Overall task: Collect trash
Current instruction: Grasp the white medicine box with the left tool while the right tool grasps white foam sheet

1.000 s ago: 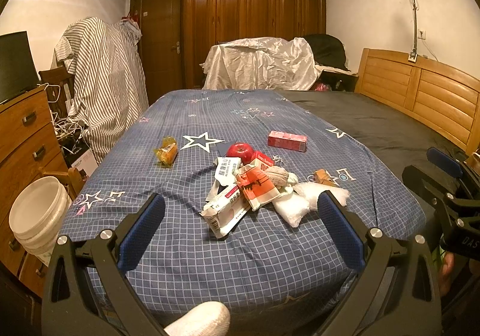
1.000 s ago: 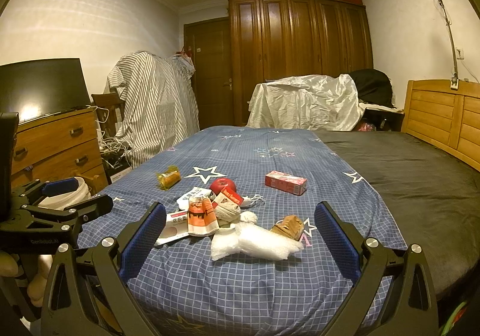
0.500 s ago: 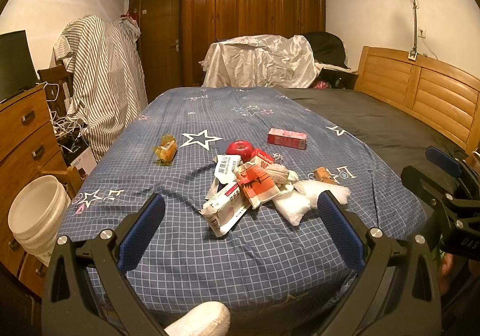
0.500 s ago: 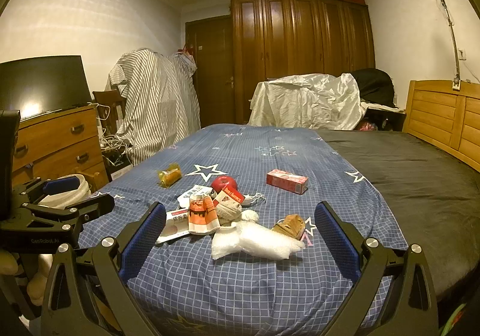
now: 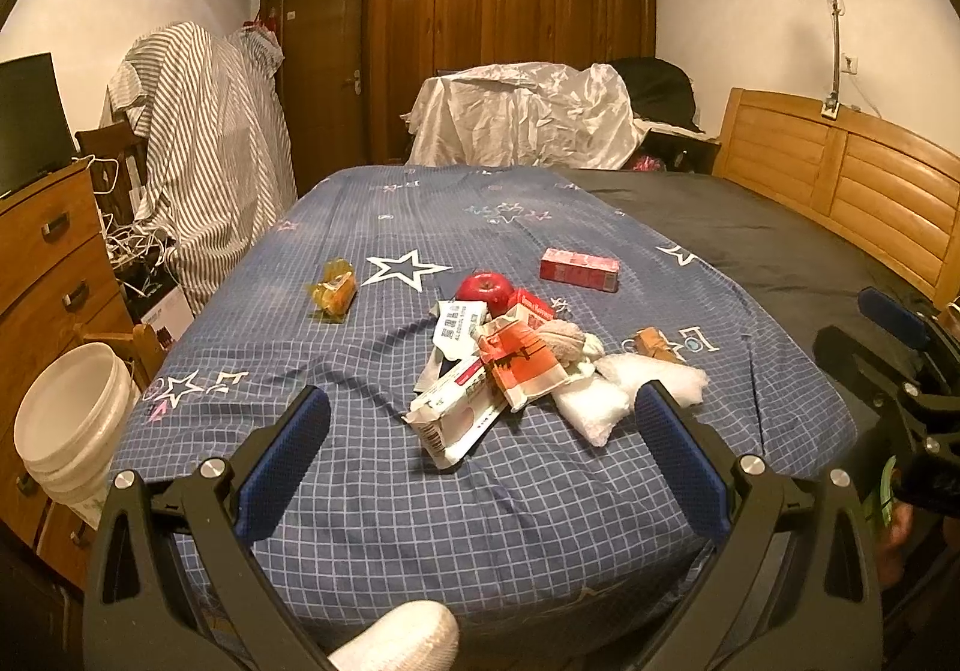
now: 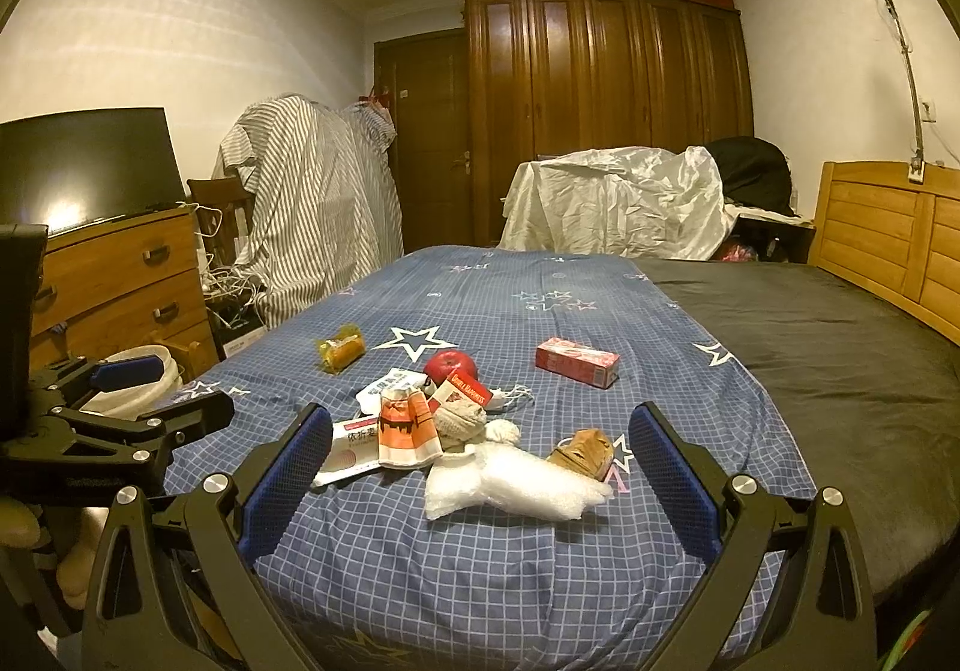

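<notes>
A: How do the jaws stand?

B: Both are wide apart and hold nothing. The left gripper [image 5: 480,446] has flat blue pads with a fine dotted texture on black angular arms. The right gripper [image 6: 480,452] looks the same. Both hover over the near edge of the bed, above the cloth.

A: Where is the trash?

B: It lies in a loose heap [image 5: 510,365] on the blue checked bedsheet [image 5: 372,491], beyond the fingertips of both grippers. In the left view the nearest piece is a flattened white carton [image 5: 459,410] with a torn end. An orange and white paper bag [image 5: 525,365] rests on it, crumpled. Just right of it lie soft lumps of white plastic wrap [image 5: 624,392] with a bubbled surface.

A: What is behind the heap?

B: A round red apple [image 5: 486,290], smooth and shiny, touches the back of the heap. A pale ball of crumpled netting [image 5: 561,341] sits beside a small red and white box [image 5: 531,308]. A crushed brown piece [image 5: 654,342] lies apart to the right. A long red box [image 5: 579,269] lies farther back, well apart. A yellow crinkled wrapper [image 5: 336,294] lies alone to the left.

A: And around the bed?

B: A white round plastic bucket [image 5: 72,425] stands on the floor at the left, beside a wooden dresser [image 5: 48,251]. The right half of the bed has a dark plain sheet [image 6: 810,347].
</notes>
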Action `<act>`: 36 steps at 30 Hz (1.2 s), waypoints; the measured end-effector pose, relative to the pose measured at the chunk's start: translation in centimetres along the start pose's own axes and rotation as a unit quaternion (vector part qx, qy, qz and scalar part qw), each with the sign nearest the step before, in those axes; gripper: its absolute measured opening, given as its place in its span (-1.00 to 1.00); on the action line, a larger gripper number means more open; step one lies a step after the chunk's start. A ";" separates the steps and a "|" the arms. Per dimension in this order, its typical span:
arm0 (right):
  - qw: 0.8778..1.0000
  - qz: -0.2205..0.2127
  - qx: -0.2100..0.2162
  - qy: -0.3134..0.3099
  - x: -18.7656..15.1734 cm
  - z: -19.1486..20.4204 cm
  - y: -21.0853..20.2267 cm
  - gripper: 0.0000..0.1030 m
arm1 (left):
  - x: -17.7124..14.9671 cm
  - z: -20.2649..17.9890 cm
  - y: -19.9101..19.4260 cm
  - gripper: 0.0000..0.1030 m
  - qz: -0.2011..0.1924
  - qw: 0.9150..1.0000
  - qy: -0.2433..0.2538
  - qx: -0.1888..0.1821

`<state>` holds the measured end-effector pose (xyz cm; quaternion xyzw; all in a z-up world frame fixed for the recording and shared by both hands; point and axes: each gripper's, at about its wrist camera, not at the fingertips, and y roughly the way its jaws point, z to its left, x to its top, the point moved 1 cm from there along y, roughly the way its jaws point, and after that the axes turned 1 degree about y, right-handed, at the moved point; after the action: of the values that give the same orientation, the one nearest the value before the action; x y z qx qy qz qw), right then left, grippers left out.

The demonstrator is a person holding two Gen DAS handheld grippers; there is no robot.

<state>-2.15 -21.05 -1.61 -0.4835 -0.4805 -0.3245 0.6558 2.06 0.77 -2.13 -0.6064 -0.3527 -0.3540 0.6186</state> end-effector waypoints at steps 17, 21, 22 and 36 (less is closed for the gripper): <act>0.998 0.064 0.015 0.009 -3.1 -1.0 4.7 0.92 | -2.2 5.1 15.2 0.86 0.165 0.983 0.060 -0.049; 0.996 0.084 0.017 0.015 -3.9 -1.4 6.4 0.92 | -1.9 5.2 19.0 0.38 0.203 0.976 0.045 -0.062; 0.996 0.091 0.019 0.017 -4.1 -1.4 7.0 0.93 | -2.1 5.1 19.8 0.13 0.215 0.973 0.039 -0.069; 0.978 0.181 0.102 0.030 -7.5 -0.1 15.7 0.77 | -5.9 14.6 15.9 -0.40 0.241 0.964 -0.057 -0.101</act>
<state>9.44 -16.39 -13.74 -0.4832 -0.3959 -0.1635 0.7636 12.78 15.66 -14.94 -0.7518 -0.1938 -0.1927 0.6001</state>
